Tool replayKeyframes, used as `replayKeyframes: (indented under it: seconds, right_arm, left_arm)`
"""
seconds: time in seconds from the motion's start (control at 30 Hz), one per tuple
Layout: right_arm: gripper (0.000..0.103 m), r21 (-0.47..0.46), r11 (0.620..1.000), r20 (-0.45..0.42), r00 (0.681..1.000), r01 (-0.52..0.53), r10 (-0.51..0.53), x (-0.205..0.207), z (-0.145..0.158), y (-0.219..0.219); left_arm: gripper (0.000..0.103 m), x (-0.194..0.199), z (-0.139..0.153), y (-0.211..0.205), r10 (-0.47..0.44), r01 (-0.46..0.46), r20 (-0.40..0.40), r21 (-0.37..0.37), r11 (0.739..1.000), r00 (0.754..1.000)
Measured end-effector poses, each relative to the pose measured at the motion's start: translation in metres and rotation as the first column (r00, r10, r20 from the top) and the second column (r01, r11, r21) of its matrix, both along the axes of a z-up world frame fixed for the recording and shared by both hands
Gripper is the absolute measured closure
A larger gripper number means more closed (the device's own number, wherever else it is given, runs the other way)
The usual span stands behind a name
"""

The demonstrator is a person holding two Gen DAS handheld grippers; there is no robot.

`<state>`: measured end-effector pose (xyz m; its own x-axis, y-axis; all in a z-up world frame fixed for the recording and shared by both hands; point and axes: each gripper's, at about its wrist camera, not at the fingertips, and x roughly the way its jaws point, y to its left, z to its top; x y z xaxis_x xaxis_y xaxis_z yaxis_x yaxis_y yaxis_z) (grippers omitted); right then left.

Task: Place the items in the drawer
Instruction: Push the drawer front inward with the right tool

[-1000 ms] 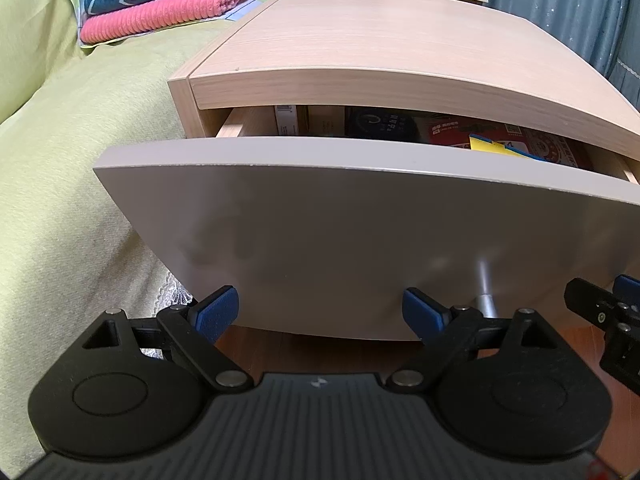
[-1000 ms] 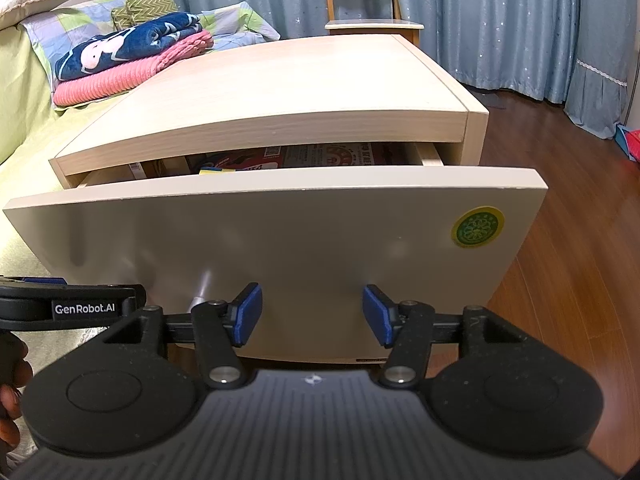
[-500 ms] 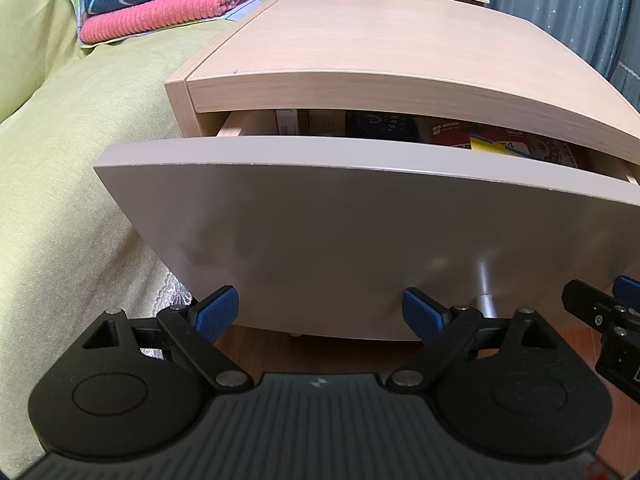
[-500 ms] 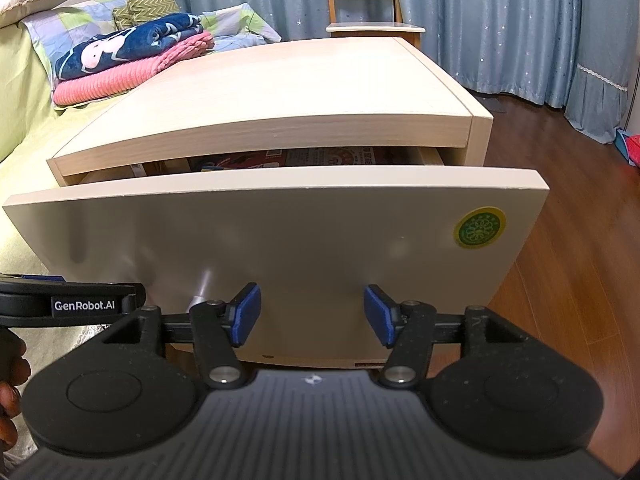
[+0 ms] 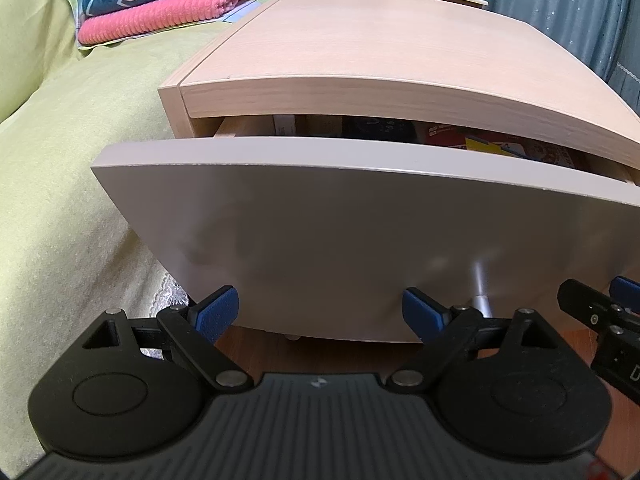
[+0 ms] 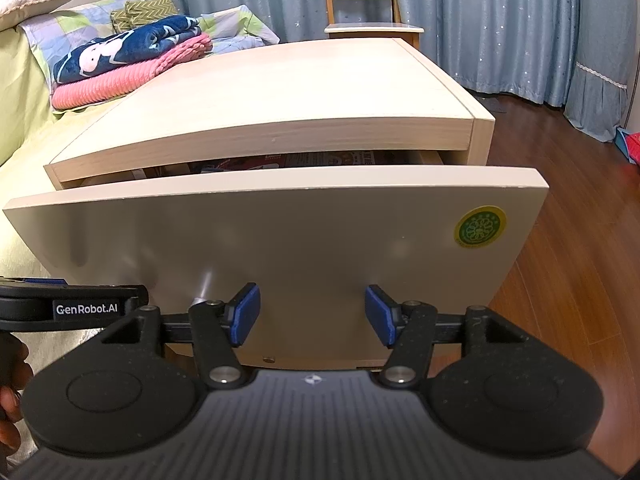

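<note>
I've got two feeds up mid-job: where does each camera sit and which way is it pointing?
Left wrist: on the left gripper, low before the left half of the drawer front, bed alongside; its open blue pads show, the right gripper at the right edge.
Right wrist: on the right gripper, facing the right half near the green sticker; open pads, the left gripper and a hand at left.
Shared: partly open drawer, items inside, folded blankets, chair, curtains.

Drawer [image 6: 280, 240] ajar under cabinet top [image 6: 288, 92], bed [image 5: 60, 160] left, chair [image 6: 364, 4] behind
</note>
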<state>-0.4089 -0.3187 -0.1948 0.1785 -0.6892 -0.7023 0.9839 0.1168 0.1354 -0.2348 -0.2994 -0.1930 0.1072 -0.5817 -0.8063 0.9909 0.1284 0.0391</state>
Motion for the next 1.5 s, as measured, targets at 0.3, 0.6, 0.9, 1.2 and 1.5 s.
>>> replayKeyframes:
  seconds: [0.3, 0.6, 0.9, 1.2, 1.5]
  right_arm:
    - [0.048, -0.002, 1.0, 0.003, 1.0, 0.005, -0.005, 0.0, -0.001, -0.002]
    - [0.048, -0.006, 1.0, 0.007, 1.0, 0.007, -0.007, 0.002, -0.001, -0.003]
    - [0.047, -0.008, 1.0, 0.014, 1.0, 0.01, -0.01, 0.002, -0.002, -0.005]
    - [0.047, -0.01, 1.0, 0.015, 1.0, 0.017, -0.017, 0.005, -0.002, -0.01]
    - [0.047, -0.013, 1.0, 0.015, 1.0, 0.025, -0.025, 0.007, -0.003, -0.016]
  left_arm:
    - [0.013, 0.0, -0.001, -0.002, 0.001, -0.001, -0.004, 0.0, 1.0, 1.0]
    - [0.013, 0.0, -0.001, 0.0, -0.002, 0.002, -0.004, -0.001, 1.0, 1.0]
    - [0.013, 0.002, -0.001, 0.001, 0.0, 0.0, -0.01, -0.004, 1.0, 1.0]
    - [0.013, 0.005, -0.001, 0.0, 0.001, -0.002, -0.014, -0.011, 1.0, 1.0]
    - [0.013, 0.006, -0.001, -0.003, 0.004, -0.004, -0.022, -0.018, 1.0, 1.0]
